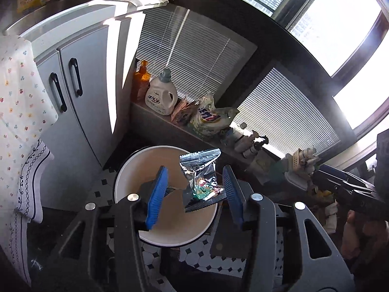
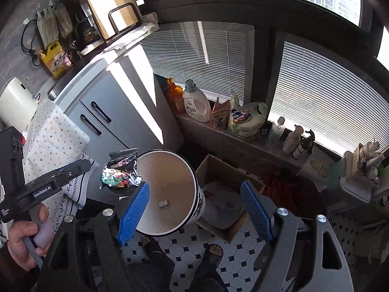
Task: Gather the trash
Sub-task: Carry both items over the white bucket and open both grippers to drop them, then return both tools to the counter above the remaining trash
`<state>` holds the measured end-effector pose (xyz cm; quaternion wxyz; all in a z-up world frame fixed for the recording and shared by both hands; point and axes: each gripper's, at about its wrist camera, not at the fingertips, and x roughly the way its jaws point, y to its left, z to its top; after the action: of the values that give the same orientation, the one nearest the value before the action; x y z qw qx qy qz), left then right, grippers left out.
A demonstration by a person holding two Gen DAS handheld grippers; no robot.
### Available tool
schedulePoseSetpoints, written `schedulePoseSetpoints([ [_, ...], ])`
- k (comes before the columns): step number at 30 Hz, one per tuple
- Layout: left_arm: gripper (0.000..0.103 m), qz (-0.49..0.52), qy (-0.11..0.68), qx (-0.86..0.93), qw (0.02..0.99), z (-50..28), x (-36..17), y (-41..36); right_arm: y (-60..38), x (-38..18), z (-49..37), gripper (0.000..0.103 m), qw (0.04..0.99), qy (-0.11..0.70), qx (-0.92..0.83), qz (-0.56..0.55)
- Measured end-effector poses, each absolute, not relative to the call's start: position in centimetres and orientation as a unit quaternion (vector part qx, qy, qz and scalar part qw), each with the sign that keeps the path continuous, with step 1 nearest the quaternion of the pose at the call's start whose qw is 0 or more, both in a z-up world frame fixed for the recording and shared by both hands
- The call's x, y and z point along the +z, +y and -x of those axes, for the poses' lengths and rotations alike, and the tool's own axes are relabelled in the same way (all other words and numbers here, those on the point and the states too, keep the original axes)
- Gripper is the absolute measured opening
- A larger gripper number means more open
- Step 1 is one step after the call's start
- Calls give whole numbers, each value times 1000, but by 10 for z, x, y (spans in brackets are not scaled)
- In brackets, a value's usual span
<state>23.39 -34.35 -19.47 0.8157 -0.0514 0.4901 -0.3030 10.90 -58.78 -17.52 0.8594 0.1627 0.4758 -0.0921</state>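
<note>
The left gripper [image 1: 195, 192] stands wide open, its blue pads flanking the silver foil snack wrapper [image 1: 200, 180] without visible contact, directly over the mouth of the round white waste bin [image 1: 126, 168]. The right gripper [image 2: 195, 209] is also spread wide, its left pad at the bin's [image 2: 198, 194] rim; whether it touches cannot be told. Only the right wrist view shows the wrapper [image 2: 121, 172] at the bin's 9 o'clock, a white scrap [image 2: 163, 204] inside, and a cardboard box [image 2: 228, 172] at 3 o'clock.
</note>
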Motion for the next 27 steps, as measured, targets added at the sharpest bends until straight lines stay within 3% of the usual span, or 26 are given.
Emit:
schedulePoseSetpoints([
  [6, 61, 50, 484, -286, 825, -237, -186, -328, -578, -171, -120, 78, 863, 473, -77, -157],
  [11, 78, 60, 464, -249, 848, -236, -165, -297, -559, -162, -142, 85, 871, 466, -50, -147],
  [19, 96, 91, 428, -152, 886, -227, -132, -221, -504, -142, -185, 95, 883, 454, 6, -119],
  [27, 97, 124, 402, -57, 906, -213, -110, -139, -430, -123, -225, 95, 886, 447, 84, -86],
])
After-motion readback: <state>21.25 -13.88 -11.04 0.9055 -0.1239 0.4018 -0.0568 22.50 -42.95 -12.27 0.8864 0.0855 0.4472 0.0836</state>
